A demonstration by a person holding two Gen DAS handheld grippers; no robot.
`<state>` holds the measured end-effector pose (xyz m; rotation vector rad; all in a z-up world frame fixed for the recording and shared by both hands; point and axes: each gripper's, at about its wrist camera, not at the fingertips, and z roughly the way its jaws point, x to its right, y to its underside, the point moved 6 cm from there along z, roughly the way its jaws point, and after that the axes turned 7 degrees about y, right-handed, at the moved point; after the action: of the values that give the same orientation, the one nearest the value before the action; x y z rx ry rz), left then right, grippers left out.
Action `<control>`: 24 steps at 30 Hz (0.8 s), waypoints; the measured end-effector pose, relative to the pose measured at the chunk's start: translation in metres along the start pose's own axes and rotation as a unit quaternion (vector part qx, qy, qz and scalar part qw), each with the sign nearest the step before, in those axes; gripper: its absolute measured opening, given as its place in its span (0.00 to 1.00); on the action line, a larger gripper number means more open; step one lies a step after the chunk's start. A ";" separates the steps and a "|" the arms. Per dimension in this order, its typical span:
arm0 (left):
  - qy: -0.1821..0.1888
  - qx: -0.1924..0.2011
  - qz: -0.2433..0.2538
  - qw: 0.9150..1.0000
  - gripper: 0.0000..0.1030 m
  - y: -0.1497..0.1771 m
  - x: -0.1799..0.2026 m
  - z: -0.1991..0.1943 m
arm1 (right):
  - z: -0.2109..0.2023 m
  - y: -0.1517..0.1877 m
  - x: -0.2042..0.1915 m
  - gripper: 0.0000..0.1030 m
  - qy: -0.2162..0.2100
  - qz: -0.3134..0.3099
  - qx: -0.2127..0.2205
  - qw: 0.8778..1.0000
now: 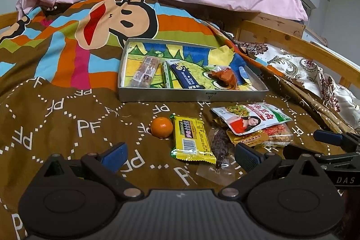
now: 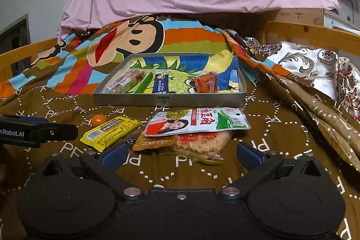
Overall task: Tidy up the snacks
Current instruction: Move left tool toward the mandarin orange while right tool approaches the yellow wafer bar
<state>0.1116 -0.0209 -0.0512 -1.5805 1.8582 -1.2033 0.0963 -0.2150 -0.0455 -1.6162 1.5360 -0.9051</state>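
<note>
On a bed covered by a brown monogram blanket, both grippers hover with fingers spread wide and empty: left gripper, right gripper. A metal tray near the bed's middle holds four snacks; a mandarin, yellow bar and pickled-bean pouch lie before it.

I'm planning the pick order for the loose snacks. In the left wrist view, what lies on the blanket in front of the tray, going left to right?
Small orange → yellow wrapped bar → dark snack in a clear wrapper → white and green pouch with a portrait. The packets tucked under that pouch overlap, so I leave them out.
</note>
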 end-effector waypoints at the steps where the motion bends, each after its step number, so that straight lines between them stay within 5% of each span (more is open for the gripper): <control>1: 0.001 -0.001 0.001 1.000 1.00 0.000 0.000 0.001 | 0.001 -0.001 0.000 0.99 -0.001 0.000 0.000 1.000; 14: 0.040 -0.024 0.028 0.999 1.00 -0.012 0.006 0.023 | 0.031 -0.039 0.010 0.99 -0.085 -0.078 0.034 0.993; 24: 0.032 -0.039 0.013 0.999 1.00 -0.027 -0.019 0.046 | 0.066 -0.056 0.026 0.99 -0.087 -0.076 0.012 0.993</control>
<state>0.1678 -0.0180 -0.0575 -1.5714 1.9820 -1.1959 0.1824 -0.2373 -0.0286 -1.7645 1.2918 -0.8357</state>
